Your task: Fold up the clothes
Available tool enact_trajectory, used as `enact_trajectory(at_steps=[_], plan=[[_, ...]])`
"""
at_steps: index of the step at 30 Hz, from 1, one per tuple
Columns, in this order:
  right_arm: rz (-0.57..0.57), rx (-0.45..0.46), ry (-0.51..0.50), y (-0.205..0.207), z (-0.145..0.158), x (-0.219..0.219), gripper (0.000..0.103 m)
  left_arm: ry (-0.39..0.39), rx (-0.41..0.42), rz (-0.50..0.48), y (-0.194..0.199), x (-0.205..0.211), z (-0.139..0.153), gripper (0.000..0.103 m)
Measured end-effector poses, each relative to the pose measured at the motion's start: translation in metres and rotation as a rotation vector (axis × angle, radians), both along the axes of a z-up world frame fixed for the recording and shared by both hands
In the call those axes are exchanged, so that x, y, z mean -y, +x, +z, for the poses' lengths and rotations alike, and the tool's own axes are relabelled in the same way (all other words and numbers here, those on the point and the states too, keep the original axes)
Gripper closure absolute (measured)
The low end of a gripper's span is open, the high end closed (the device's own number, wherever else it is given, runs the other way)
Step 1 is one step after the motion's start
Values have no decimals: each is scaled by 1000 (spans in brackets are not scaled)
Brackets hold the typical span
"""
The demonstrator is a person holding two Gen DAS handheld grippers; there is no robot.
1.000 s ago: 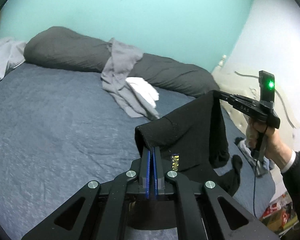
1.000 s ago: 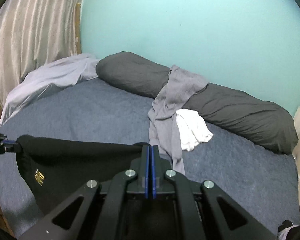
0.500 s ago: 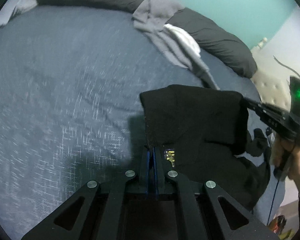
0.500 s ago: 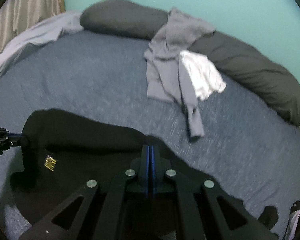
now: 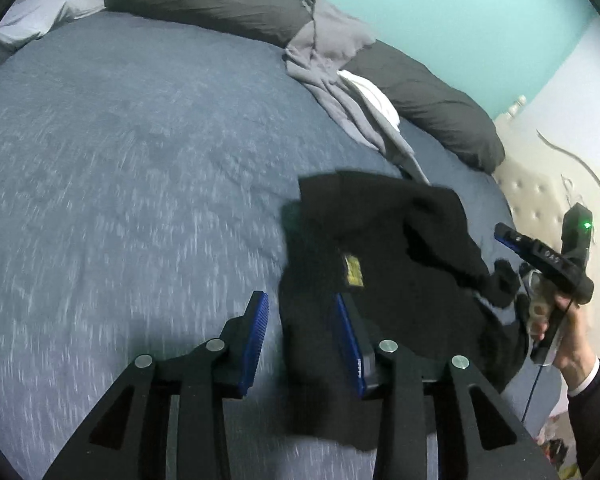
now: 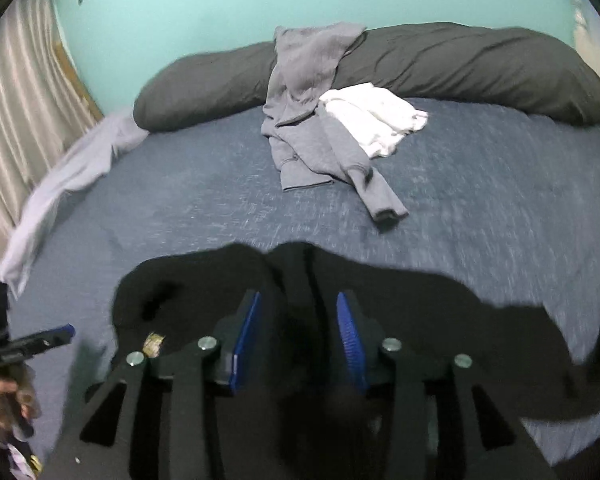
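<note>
Garment: a black fabric garment with a small yellow label (image 5: 384, 272) is seen lying crumpled on the blue-grey textured bedspread (image 5: 120, 168), near the edge closest to the cameras; it is judged to have been laid there so that a fold can be started on a flat surface
Left gripper: the left gripper with blue ribbed pads (image 5: 304, 320) is opening; the garment's near edge lies between the jaws, but it is not pressed by the pads, so the cloth is released
Right gripper: the right gripper with blue pads (image 6: 298, 320) is likewise opening; a dark ridge of the garment (image 6: 300, 280) runs up between the jaws, unclamped
Reason for pose: both tools are angled down at the cloth, a pose judged to suit letting it settle before a fresh hold is taken
Step in hand: release judged nearly done; smoothing and folding not yet begun, since the cloth is bunched and uneven
Surroundings: a grey sweatshirt (image 6: 312, 120) is draped over a long dark grey bolster (image 6: 460, 68), with a white crumpled cloth (image 6: 372, 120) beside it; a pale sheet (image 6: 72, 184) lies by the curtain
Obstructions: the sweatshirt's sleeve reaches towards the garment's far edge; whether they touch cannot be told; otherwise open bedspread is left for spreading
</note>
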State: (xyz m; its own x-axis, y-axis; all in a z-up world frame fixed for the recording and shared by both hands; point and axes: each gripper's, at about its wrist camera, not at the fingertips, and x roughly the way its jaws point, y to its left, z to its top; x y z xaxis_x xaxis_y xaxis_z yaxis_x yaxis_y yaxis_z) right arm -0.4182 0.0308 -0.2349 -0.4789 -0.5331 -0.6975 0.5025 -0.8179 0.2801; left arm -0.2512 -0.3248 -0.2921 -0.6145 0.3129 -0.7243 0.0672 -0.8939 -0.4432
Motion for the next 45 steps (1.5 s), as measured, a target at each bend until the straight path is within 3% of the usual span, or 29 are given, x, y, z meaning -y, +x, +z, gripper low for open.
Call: enact_trajectory(at_steps=[2,11,19,21,31,35,45], plan=[[-13,38,-57,19,-2,-21,56,7,2,-7,15,-6,-3,65],[-95,135,-190,104,-32,-101,53,60,28,53,62,-20,-28,60],[-205,206,-294,148,-68,-146,52,82,3,120,74,-25,-44,55],[-223,211,-309,155,-77,-151,52,109,2,145,75,-28,-47,47],[-184,220,-278,161,-97,-149,52,149,-17,122,75,-72,-65,46],[-158,218,-254,160,-99,-144,52,216,-10,133,71,-72,-76,46],[-139,216,-244,162,-98,-141,52,218,-33,176,72,-61,-77,48]])
